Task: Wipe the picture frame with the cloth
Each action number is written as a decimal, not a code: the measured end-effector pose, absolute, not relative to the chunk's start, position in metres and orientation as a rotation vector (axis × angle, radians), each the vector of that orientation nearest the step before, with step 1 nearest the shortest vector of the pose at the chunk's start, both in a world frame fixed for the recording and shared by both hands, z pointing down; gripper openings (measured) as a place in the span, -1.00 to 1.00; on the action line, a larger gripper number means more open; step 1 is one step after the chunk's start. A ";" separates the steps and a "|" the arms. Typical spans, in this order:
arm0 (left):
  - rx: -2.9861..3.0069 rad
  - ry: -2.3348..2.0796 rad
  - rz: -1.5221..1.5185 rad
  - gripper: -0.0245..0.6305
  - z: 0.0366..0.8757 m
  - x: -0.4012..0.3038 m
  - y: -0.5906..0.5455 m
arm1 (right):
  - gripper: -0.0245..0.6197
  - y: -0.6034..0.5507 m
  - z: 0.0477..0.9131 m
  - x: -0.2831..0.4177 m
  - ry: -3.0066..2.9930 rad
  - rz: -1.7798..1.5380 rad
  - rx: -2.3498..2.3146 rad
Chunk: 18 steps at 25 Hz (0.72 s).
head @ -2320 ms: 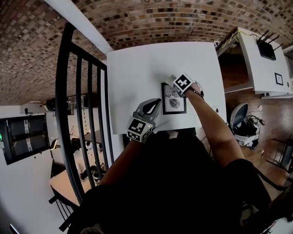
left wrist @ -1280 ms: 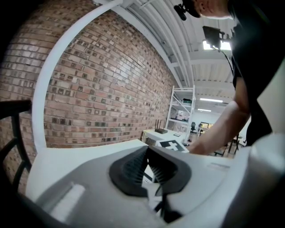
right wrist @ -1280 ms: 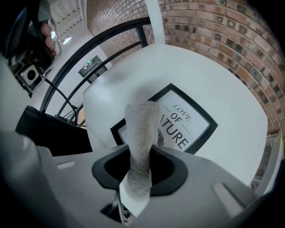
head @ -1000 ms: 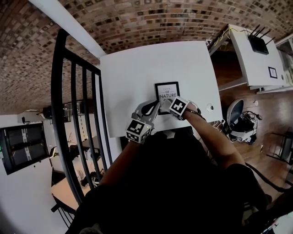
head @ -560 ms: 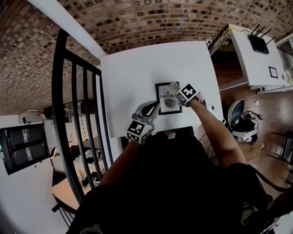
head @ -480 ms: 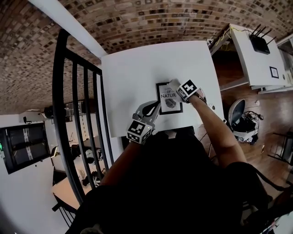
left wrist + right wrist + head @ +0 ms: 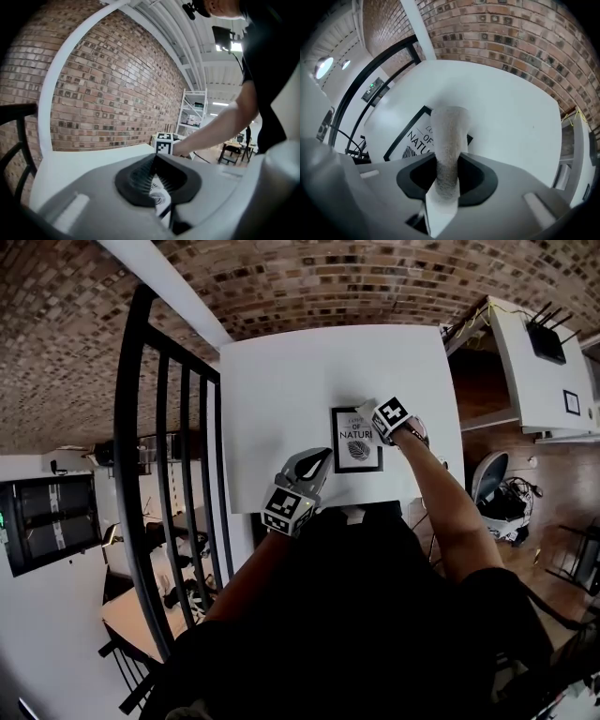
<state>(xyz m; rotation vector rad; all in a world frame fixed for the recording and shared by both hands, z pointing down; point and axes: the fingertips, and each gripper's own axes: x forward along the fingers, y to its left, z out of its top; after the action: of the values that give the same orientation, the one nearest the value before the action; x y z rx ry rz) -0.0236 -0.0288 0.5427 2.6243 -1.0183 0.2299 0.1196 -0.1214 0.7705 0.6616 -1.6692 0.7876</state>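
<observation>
Right gripper view: my right gripper (image 7: 446,174) pinches the cloth (image 7: 449,133) over the picture frame (image 7: 418,138) to wipe it. My left gripper (image 7: 155,161), jaws together, sits beside the frame, probably steadying it.

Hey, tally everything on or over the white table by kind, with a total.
Picture frame: 1
Cloth: 1
Hand-held grippers: 2, the left hand-held gripper and the right hand-held gripper
Total: 4

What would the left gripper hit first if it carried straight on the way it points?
Most likely the picture frame: the left gripper, shut and empty, aims at its near left corner. Its height above the table is unclear.
</observation>
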 end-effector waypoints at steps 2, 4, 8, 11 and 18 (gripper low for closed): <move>2.628 -1.028 0.226 -0.93 0.544 -0.026 -0.030 | -0.58 -0.111 0.771 0.118 -1.656 0.778 0.616; 2.625 -1.018 0.220 -0.93 0.542 -0.025 -0.030 | -0.58 -0.098 0.772 0.117 -1.644 0.782 0.572; 2.635 -0.996 0.211 -0.93 0.541 -0.021 -0.029 | -0.58 -0.072 0.772 0.116 -1.636 0.777 0.527; 2.650 -0.978 0.208 -0.93 0.540 -0.016 -0.029 | -0.58 -0.053 0.773 0.113 -1.641 0.753 0.505; 2.666 -0.925 0.217 -0.93 0.540 -0.004 -0.026 | -0.58 -0.014 0.766 0.100 -1.708 0.756 0.462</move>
<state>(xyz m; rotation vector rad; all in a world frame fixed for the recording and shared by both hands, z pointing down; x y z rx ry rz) -0.0037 -0.0260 0.5399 2.6661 -0.9253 0.2170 0.1001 -0.0137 0.7664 0.4625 -1.7075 0.7563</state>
